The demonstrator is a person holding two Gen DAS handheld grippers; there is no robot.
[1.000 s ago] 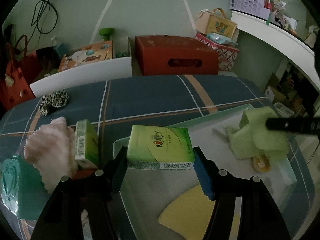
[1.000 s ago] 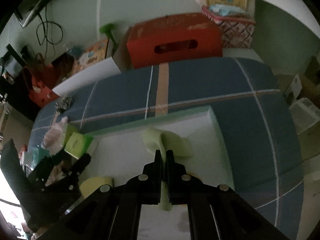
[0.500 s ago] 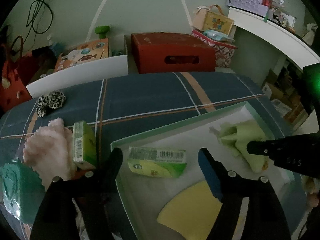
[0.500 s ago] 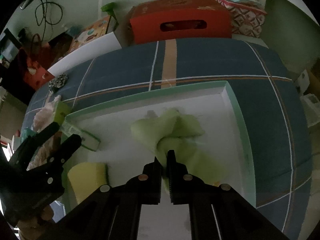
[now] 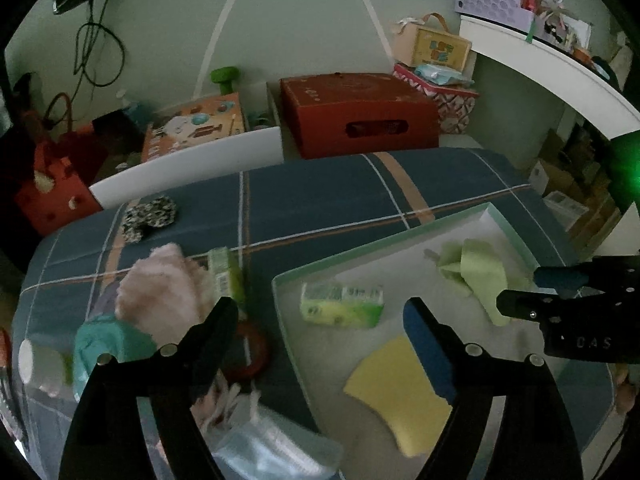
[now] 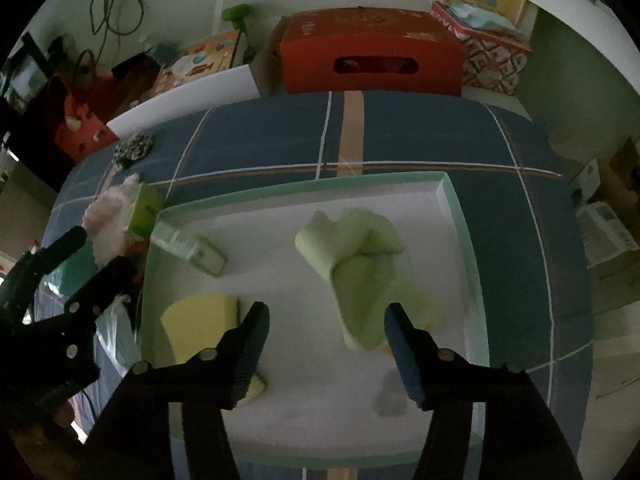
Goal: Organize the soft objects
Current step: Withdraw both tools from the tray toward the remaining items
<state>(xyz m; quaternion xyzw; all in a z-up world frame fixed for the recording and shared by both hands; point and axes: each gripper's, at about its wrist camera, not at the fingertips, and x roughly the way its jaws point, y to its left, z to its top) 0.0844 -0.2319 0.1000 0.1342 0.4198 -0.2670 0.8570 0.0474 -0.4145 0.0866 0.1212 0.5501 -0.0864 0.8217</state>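
1. Left claw (image 5: 320, 312): wide open, empty, low centre of the left view, hovering over the near left edge of the tray (image 5: 400, 236).
2. Right claw (image 6: 324, 312): also wide open, holding nothing, bottom centre of the right view, just in front of the green cloth (image 6: 360, 260).
3. In the tray: tissue pack (image 5: 342, 306) flat near the left wall, yellow sponge (image 5: 400, 388) at the near side, green cloth crumpled toward the right.
4. Left of the tray, on the plaid table (image 5: 320, 196): pink fluffy cloth (image 5: 164, 292), a second tissue pack (image 5: 226, 276) on edge beside it, a teal item (image 5: 108, 340), a mask (image 5: 276, 448) in the lower frame, a leopard scrunchie (image 5: 150, 214) further back, upper left.
5. Handling, as a guess: all light and yielding. Pink cloth likely limp and saggy; best pinched at a thick fold near its middle. Tissue pack compressible, with slick wrap; best taken across the narrow sides with modest squeeze.
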